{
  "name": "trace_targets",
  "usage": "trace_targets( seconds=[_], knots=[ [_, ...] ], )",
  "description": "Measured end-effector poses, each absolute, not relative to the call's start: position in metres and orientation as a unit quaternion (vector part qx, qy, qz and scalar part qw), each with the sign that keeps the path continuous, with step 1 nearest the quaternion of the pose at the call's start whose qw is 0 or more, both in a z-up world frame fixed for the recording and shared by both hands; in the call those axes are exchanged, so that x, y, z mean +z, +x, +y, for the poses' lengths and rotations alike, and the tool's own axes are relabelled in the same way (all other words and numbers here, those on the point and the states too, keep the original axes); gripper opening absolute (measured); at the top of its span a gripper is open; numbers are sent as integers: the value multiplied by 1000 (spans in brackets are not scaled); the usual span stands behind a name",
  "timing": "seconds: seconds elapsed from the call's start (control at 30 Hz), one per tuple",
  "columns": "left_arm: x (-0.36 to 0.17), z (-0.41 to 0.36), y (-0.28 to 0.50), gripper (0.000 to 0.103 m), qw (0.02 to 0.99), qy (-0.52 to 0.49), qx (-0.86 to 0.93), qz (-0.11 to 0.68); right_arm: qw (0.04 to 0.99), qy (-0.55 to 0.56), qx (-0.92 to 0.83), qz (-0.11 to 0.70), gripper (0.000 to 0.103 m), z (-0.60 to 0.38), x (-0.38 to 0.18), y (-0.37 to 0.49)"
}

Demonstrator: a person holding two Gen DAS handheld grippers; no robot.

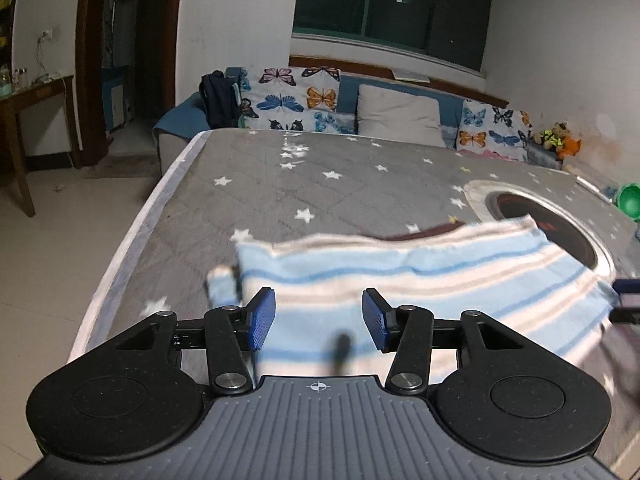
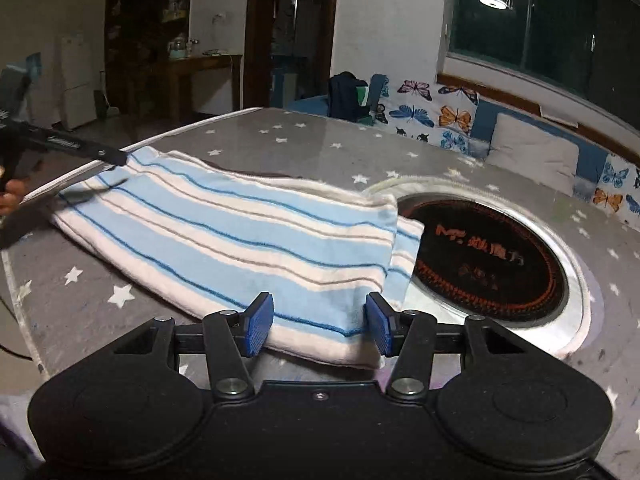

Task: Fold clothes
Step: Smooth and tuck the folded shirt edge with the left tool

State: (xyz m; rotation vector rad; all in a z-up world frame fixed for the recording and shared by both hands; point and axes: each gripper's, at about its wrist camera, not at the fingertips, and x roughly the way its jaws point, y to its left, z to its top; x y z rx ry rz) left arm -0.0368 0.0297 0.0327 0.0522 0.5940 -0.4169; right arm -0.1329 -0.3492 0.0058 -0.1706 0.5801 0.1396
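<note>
The left tool [image 1: 319,319], black-armed with blue ribbed pads, stood wide open with nothing between its pads, poised over the near edge of the light-blue, white and brown striped knitted garment [image 1: 420,280]. The right tool [image 2: 320,325], of the same build, was likewise spread wide and empty, its pads flanking the garment's nearest hem corner without gripping it. In the right wrist view the left tool showed as a dark bar at the garment's far corner, with part of a hand [image 2: 10,196] behind it.

The garment lay folded in a long band on the table [image 2: 300,136], which was covered in grey quilted cloth printed with white stars. One end of the garment overlapped the rim of a round, steel-ringed black cooktop [image 2: 492,256] set into the table. Beyond the table ran a blue sofa with butterfly-print cushions [image 1: 292,98] and a dark backpack [image 1: 220,98].
</note>
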Motion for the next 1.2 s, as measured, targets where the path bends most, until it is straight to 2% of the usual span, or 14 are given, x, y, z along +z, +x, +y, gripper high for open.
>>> trace_targets(
  seconds=[0.2, 0.4, 0.47, 0.53, 0.67, 0.97, 1.13, 1.17, 1.2],
  knots=[
    [19, 34, -66, 51, 934, 20, -187, 304, 956, -51, 84, 277, 54, -353, 11, -136],
    [16, 43, -63, 55, 931, 2, -182, 317, 942, -45, 92, 321, 54, -353, -2, -123],
    [18, 44, -61, 57, 931, -1, -182, 316, 943, -35, 91, 318, 58, -358, 4, -117],
    [20, 46, -58, 60, 932, -3, -182, 315, 945, -16, 80, 316, 66, -367, 8, -106],
    [20, 47, -37, 60, 926, -15, -185, 328, 942, 28, 59, 330, 66, -386, 6, -74],
    [15, 47, -23, 60, 917, -23, -196, 347, 934, 31, 57, 350, 66, -387, -3, -40],
    [15, 44, -20, 59, 914, -25, -207, 348, 933, 28, 76, 351, 42, -381, -4, -38],
    [15, 43, -19, 56, 914, -25, -209, 348, 933, 26, 77, 351, 41, -381, -4, -38],
    [15, 42, -18, 45, 913, -26, -211, 348, 933, 24, 78, 351, 36, -379, -3, -39]
  ],
)
